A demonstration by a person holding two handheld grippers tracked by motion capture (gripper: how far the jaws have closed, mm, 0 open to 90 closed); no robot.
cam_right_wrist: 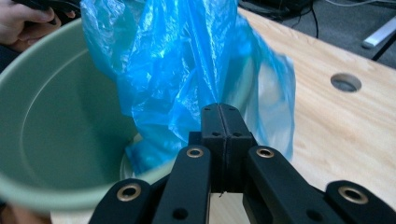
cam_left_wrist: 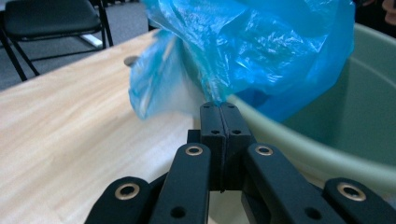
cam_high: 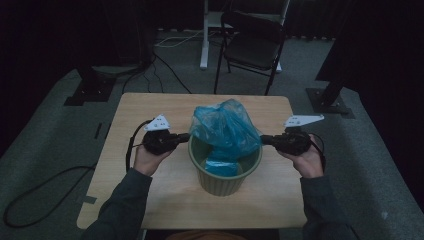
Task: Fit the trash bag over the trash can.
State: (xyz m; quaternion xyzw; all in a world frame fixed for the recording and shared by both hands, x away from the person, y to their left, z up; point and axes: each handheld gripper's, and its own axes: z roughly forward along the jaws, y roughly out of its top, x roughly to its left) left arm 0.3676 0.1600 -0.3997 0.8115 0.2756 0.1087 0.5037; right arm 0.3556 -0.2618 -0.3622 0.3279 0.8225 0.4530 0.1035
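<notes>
A crumpled blue plastic bag (cam_high: 225, 125) sits in and rises out of a pale green bin (cam_high: 222, 185) at the middle of the wooden table (cam_high: 150, 200). My left gripper (cam_high: 187, 136) reaches the bin's left rim, jaws pressed together on a pinch of the bag (cam_left_wrist: 261, 51) just outside the bin's rim (cam_left_wrist: 355, 121); its tips (cam_left_wrist: 220, 108) hold the film. My right gripper (cam_high: 263, 139) meets the right rim, its tips (cam_right_wrist: 220, 109) shut on the bag's film (cam_right_wrist: 187, 70) over the bin's edge (cam_right_wrist: 56, 130). The bag's lower part is hidden inside the bin.
A black folding chair (cam_high: 252, 45) stands on the carpet behind the table. Cables (cam_high: 165, 70) lie on the floor at the back left. The tabletop has a round cable hole (cam_right_wrist: 345, 82) near the far edge. Bare wood surrounds the bin on all sides.
</notes>
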